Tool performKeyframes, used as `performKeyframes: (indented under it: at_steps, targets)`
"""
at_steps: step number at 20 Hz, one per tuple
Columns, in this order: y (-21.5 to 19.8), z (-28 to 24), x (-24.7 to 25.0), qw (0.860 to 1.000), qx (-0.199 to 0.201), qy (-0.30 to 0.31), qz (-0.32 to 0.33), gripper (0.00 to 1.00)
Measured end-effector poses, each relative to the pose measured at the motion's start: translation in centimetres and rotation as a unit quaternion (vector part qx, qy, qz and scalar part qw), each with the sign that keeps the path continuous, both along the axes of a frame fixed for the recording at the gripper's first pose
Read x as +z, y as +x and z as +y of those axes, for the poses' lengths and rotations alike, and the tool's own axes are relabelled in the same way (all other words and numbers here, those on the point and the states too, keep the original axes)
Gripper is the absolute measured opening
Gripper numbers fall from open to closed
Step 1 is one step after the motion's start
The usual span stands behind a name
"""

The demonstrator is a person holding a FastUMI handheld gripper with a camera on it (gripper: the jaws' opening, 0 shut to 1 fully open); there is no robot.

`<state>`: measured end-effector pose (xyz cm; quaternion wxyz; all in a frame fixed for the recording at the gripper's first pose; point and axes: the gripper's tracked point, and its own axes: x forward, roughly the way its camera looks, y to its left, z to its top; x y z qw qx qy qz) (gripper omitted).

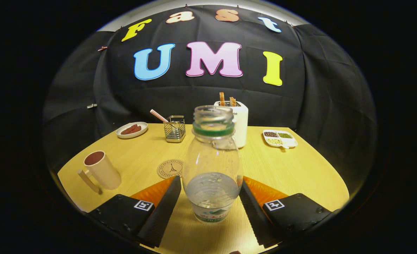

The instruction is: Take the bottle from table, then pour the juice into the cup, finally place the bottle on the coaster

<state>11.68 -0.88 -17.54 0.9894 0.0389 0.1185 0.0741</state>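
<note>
A clear plastic bottle (pixel 212 165) with a green neck ring and no cap stands upright between my fingers, about a third full of clear liquid. My gripper (pixel 211 183) is shut on it, one finger pressing each side of its lower body. A beige cup (pixel 100 170) with a handle stands on the wooden table (pixel 293 169) to the left of the fingers, its dark inside showing. A round cork coaster (pixel 170 168) lies flat just beyond the left finger, between the cup and the bottle.
Beyond the bottle stand a white toaster (pixel 240 121) with two toast slices, a wire holder (pixel 175 128) with a striped straw, and a small plate (pixel 132 129) of brown food at back left. A divided dish (pixel 280 138) of beans sits at back right.
</note>
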Motion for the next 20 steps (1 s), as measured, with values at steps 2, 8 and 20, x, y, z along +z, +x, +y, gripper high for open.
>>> performKeyframes:
  at_steps: [2,8,20]
  targets:
    - [0.0,-0.2,-0.3,1.000,-0.004,0.001,-0.003,0.98]
    - [-0.1,-0.1,-0.2,1.000,0.005,-0.003,-0.022,0.87]
    - [0.2,1.3,0.4,0.992,0.069,-0.098,-0.044,0.73]
